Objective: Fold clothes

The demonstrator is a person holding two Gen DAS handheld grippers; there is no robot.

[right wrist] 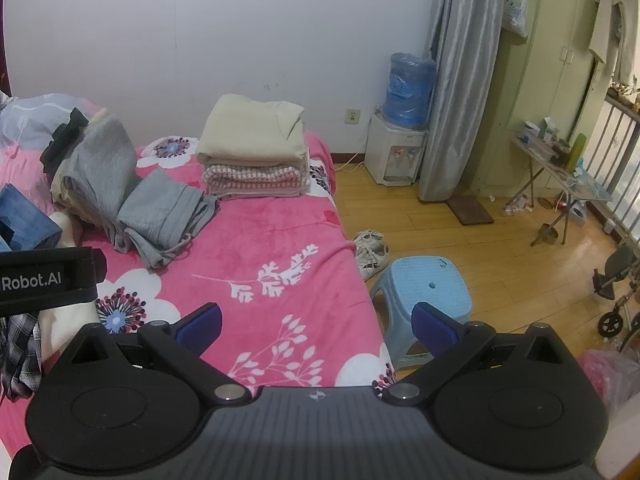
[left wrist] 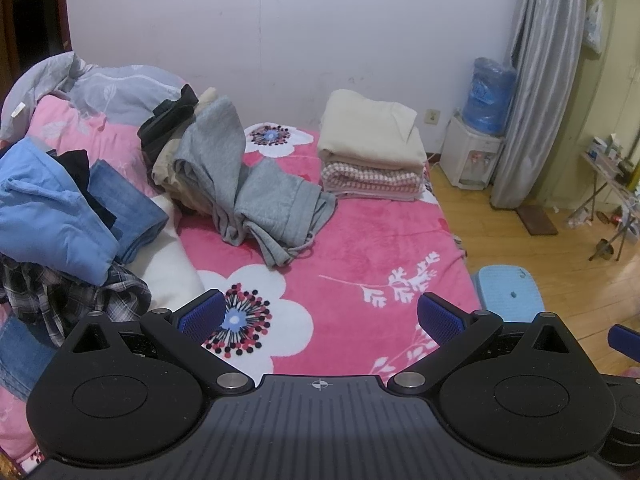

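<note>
Reaching ahead with both tools spread wide and empty, left tool (left wrist: 319, 317) and right tool (right wrist: 316, 326) could topple the folded stack (left wrist: 372, 152) while dragging the grey sweatpants (left wrist: 256, 196).

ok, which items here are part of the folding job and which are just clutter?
Job:
- grey sweatpants, unfolded
- clothes pile, unfolded
- folded stack
- left gripper and right gripper, both open, empty

Just lying about:
- blue stool
- sneakers
- water dispenser
- folding table
</note>
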